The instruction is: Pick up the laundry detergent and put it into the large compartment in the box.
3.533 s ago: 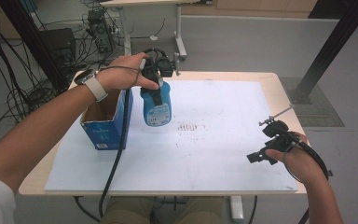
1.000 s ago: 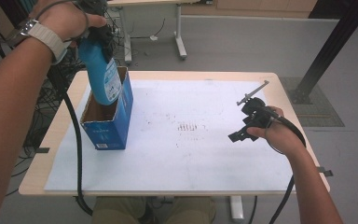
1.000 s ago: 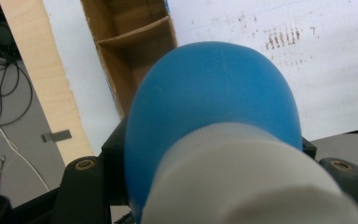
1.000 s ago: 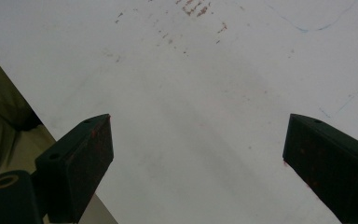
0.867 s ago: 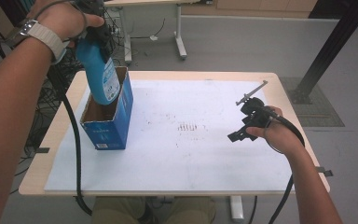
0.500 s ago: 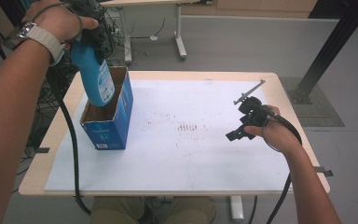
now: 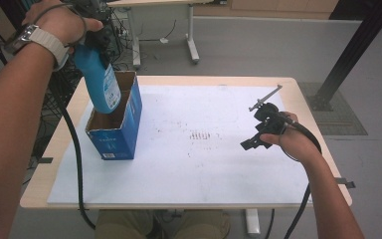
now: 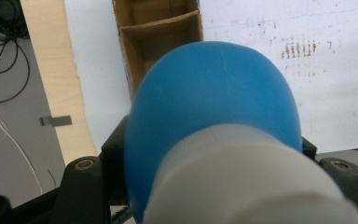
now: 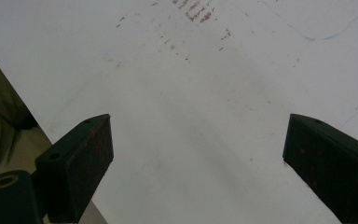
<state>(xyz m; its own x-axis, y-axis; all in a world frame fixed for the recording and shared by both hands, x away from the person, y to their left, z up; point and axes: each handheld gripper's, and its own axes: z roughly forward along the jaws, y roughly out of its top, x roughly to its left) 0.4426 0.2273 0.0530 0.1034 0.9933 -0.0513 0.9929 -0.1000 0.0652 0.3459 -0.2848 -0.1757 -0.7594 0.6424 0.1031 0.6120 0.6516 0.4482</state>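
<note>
A blue bottle with a white label hangs tilted over the open top of a blue cardboard box at the table's left. Its lower end overlaps the box's opening. My left gripper is shut on the bottle's upper part, high above the box. In the left gripper view the bottle and its white neck block most of the picture, with the box's brown inside beyond it. My right gripper hovers open over the white sheet at the right. Its black pads stand wide apart with nothing between them.
The white sheet covers most of the wooden table and bears faint reddish marks in the middle. A black cable trails from the left gripper down over the front edge. Desks and cables stand on the floor beyond the table.
The bottle stood on the sheet beside the box and is now lifted over its opening. In the last second it shifted slightly left. The right gripper moved a little away from the front edge.
</note>
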